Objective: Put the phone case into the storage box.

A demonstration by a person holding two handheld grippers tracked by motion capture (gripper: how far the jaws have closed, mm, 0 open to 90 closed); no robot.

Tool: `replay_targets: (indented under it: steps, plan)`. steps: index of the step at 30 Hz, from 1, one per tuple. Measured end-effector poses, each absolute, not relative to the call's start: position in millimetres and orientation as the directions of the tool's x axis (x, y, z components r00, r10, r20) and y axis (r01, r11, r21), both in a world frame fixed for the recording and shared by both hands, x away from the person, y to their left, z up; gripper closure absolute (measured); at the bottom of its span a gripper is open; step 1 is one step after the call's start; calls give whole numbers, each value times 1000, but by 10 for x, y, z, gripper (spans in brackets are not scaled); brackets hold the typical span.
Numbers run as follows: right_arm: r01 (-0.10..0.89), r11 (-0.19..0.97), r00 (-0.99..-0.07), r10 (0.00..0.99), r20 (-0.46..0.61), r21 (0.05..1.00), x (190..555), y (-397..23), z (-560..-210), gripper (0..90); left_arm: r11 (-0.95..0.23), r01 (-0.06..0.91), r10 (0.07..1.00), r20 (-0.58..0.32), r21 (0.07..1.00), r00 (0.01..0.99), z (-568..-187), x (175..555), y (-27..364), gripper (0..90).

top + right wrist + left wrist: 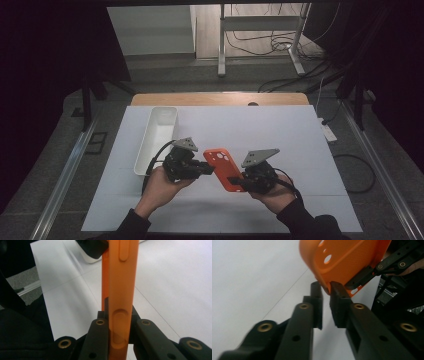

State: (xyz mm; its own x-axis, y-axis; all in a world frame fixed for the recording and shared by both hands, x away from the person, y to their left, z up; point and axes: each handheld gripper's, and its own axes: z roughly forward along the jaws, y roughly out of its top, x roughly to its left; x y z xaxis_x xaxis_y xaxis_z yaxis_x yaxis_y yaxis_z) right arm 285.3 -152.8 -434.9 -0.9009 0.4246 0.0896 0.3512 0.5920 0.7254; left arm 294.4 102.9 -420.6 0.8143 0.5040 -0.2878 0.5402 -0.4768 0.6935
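The left gripper [325,291] has its jaws closed on one rim edge of an orange phone case [347,260], the thin wall pinched between the pads. The right gripper [117,322] is clamped flat across the other end of the case [120,290], which stands edge-on between its jaws. In the high view the case [222,167] hangs just above the white mat [280,130], bridging the left gripper [206,169] and the right gripper [239,181], each in a person's hand near the table's near middle.

The case looks light and rubbery: a matte, finely textured shell with rounded corners, moulded button bumps along its side and round camera holes near the far end. It will likely flex or twist if the two grips pull unevenly, and a thin rim could slip from the pads, so the firmer hold is across the flat back near a corner, not on the lip alone. It seems in no danger of breaking.

To the far left lies a long white tray [150,145], smooth plastic with rounded corners. A strip of wooden table edge [220,98] shows beyond the mat.
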Motion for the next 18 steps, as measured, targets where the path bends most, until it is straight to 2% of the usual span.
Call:
replay_targets:
  steps: [1, 4, 13, 18]
  plan:
    - [350, 596, -901, 425, 87, 722, 2853, -1526, -4352, 843, -477, 540, 504, -288, 693, 814, -4206, 2944, 1029, 853]
    - [350, 601, -902, 424, 85, 719, 2846, -1516, -4356, 842, -449, 567, 502, -330, 690, 799, -4217, 2964, 1062, 882]
    - [344, 615, -901, 430, 65, 709, 2843, -1484, -4395, 822, -386, 617, 504, -404, 686, 764, -4262, 2990, 1085, 892]
    - [339, 618, -902, 428, 57, 710, 2841, -1447, -4427, 736, -375, 628, 514, -411, 682, 753, -4268, 2983, 1050, 893]
